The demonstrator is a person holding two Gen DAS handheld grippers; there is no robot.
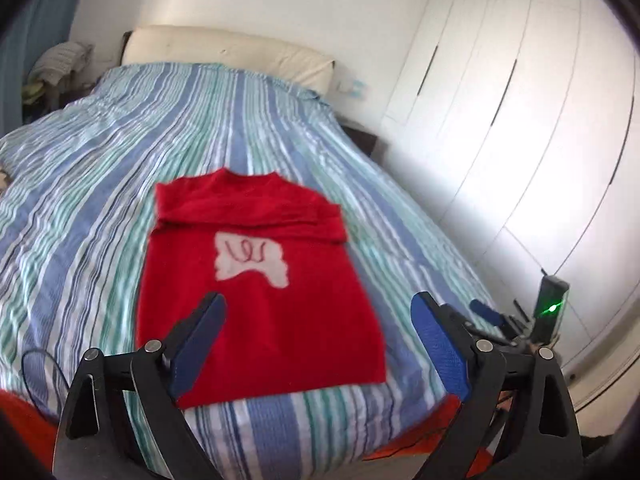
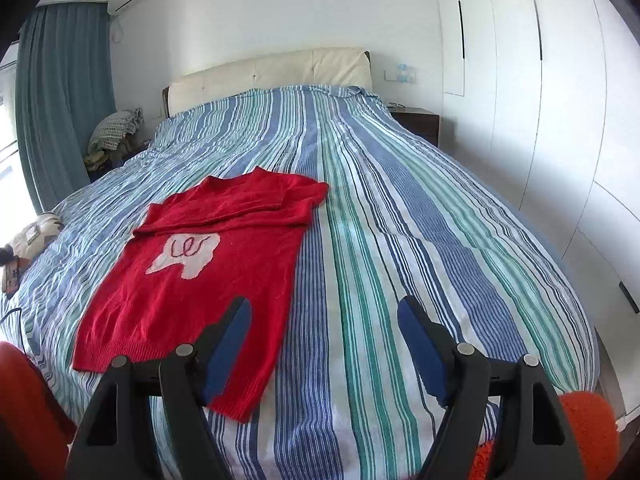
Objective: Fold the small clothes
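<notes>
I have both tools spread wide and holding nothing: the left hand-held gripper (image 1: 318,306) hangs over the near hem of the red sweater (image 1: 260,300), the right hand-held gripper (image 2: 324,310) just beside its right edge. The sweater lies flat on the striped bed (image 2: 400,240), sleeves folded across the chest, so I judge the hem fold comes next.

Matt knitted red sweater (image 2: 192,280) lying on woven striped cloth bedspread (image 2: 400,240); glossy white wardrobe (image 2: 540,120) reflecting light.
</notes>
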